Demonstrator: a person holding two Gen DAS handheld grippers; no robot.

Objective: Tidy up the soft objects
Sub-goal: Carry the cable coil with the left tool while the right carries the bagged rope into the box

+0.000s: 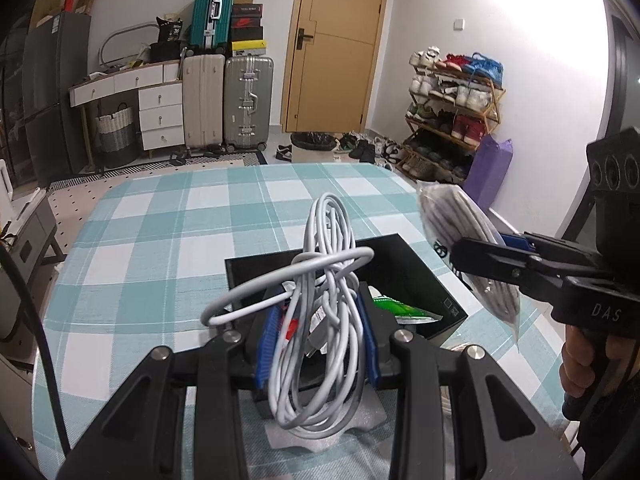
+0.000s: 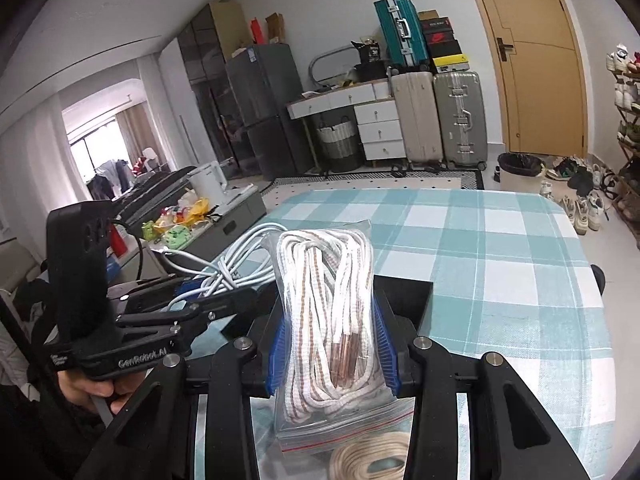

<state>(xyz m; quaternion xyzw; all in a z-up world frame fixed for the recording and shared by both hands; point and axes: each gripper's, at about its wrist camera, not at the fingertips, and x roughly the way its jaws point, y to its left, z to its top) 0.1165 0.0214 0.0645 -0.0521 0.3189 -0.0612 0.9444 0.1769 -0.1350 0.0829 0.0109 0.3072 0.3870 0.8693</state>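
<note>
The left claw is clamped on a bundle of white cable, with its blue pads pressing on both sides of the loops. The cable hangs in the air over the black box, which sits near the right edge of the bench with the blue and white check cloth. The right claw is clamped on a clear bag of white and brown laces, and its blue pads squeeze the bag from both sides. That bag is also up in the air, just to the right of the cable, above the box's right side. Inside the box there is a green packet lying on the bottom, so at least one thing looks put away already. A coil of cream rope lies on the bench near the edge closest to the person, and it is not in the box. I think the job is about in the middle: two soft things are picked up and held over the box, but they are not dropped in yet. After that, the cream rope is left to pick up. I cannot tell if more things wait outside what the cameras show.
</note>
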